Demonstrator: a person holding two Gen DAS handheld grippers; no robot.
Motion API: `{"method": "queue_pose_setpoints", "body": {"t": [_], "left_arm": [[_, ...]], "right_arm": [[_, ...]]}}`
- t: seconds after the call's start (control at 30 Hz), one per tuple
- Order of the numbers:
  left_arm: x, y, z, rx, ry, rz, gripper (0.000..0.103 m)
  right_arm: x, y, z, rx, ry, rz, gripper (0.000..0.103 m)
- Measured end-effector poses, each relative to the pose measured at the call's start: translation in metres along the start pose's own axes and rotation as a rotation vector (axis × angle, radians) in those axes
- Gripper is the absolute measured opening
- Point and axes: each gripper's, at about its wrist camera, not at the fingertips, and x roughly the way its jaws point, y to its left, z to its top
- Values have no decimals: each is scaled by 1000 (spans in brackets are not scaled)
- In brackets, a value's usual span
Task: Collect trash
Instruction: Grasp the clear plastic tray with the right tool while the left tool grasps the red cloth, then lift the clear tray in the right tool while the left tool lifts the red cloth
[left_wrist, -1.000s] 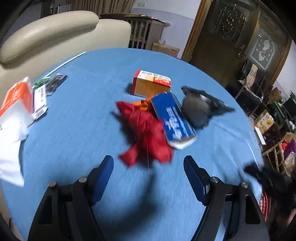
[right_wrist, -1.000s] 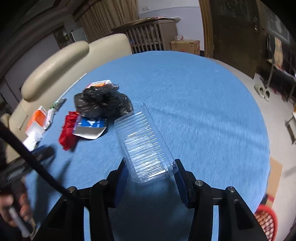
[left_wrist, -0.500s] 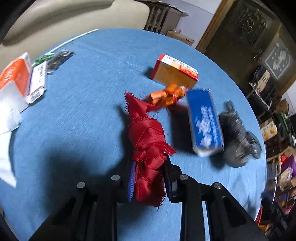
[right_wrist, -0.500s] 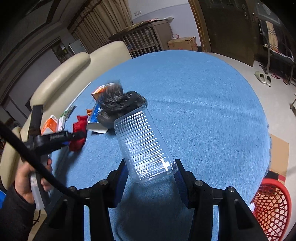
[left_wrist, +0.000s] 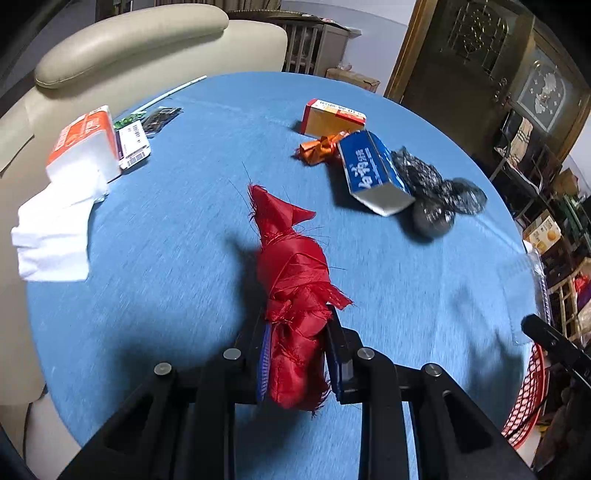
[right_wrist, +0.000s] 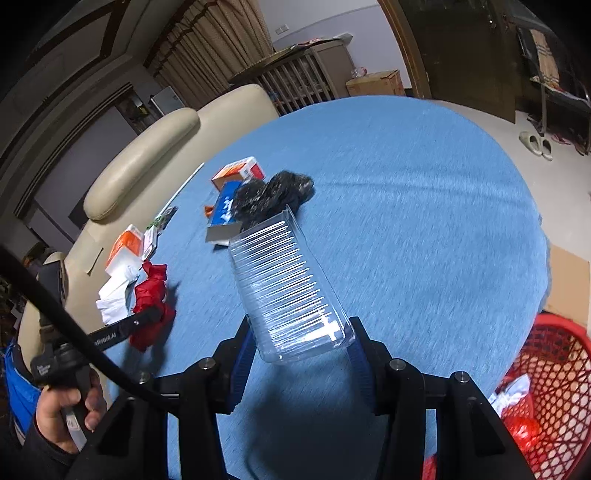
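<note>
My left gripper (left_wrist: 297, 354) is shut on a crumpled red cloth (left_wrist: 293, 291) and holds it above the blue round table (left_wrist: 166, 236); the cloth also shows in the right wrist view (right_wrist: 151, 295). My right gripper (right_wrist: 301, 354) is shut on a clear ribbed plastic tray (right_wrist: 284, 280), tilted up over the table near its right edge. On the table lie a blue carton (left_wrist: 373, 170), a black crumpled bag (left_wrist: 439, 192), an orange wrapper (left_wrist: 319, 147) and an orange-red box (left_wrist: 332, 118).
A red mesh basket (right_wrist: 543, 391) with some trash stands on the floor at the table's right. White tissues and an orange pack (left_wrist: 74, 173) lie at the table's left edge. A beige sofa (left_wrist: 129, 48) stands behind the table.
My left gripper closed on the red cloth and has lifted it back from the pile. My right gripper carried the clear tray right, bringing the red basket into view.
</note>
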Motion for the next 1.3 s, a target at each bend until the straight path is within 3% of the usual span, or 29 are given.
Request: {"method": "queue_pose_setpoints", "body": {"t": [0.77,1.3], "left_arm": [[-26,12,-15,20,-49,18,27],[-39,-17,-20,94,-69,21,27]], "right_arm": [[13,43,-17,-53,60,70,52],[-8,33,-22,-25,26,103,52]]}}
